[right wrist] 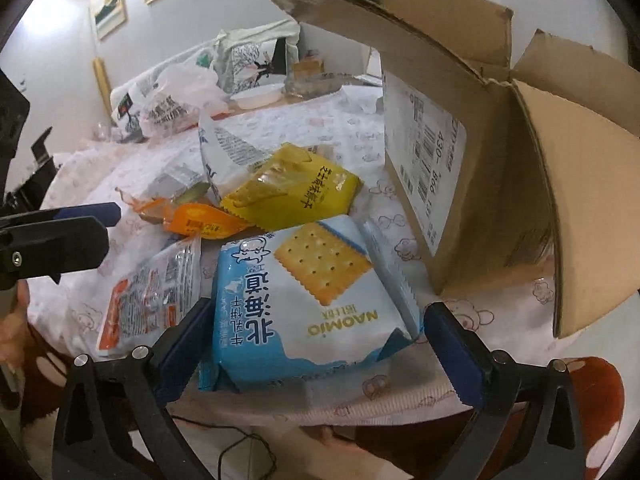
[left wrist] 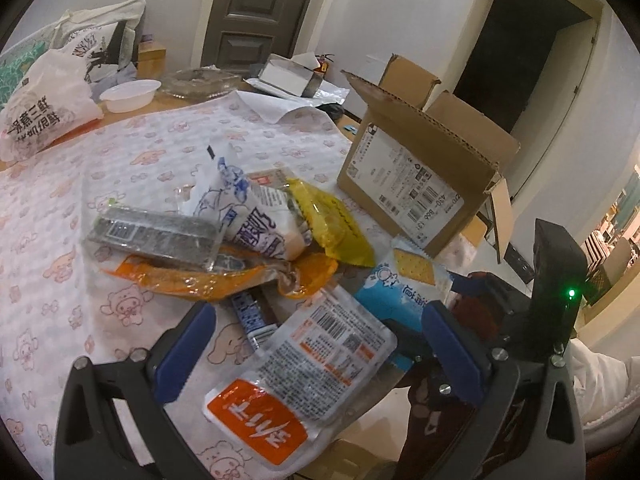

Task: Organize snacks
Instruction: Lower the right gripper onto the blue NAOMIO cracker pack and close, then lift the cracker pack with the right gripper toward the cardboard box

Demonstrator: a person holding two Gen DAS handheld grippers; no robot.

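One cardboard box (right wrist: 520, 168) stands upper right. One blue cracker pack (right wrist: 304, 304), a cracker pictured on it, lies lower centre between the spread right gripper (right wrist: 316, 344); left gripper (left wrist: 316, 348) spread too.

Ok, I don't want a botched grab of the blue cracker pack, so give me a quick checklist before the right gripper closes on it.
1. Right gripper open wide: ok.
2. Blue cracker pack between its fingers: ok, though neither finger presses on it.
3. Pack free of other snacks: ok, the yellow chip bag lies behind it and does not cover it.
4. Cardboard box open to receive it: ok, flaps up.
5. Room inside the box: cannot tell, interior hidden.
6. Left gripper clear of the pack: ok, it is open over the orange-labelled pouch.
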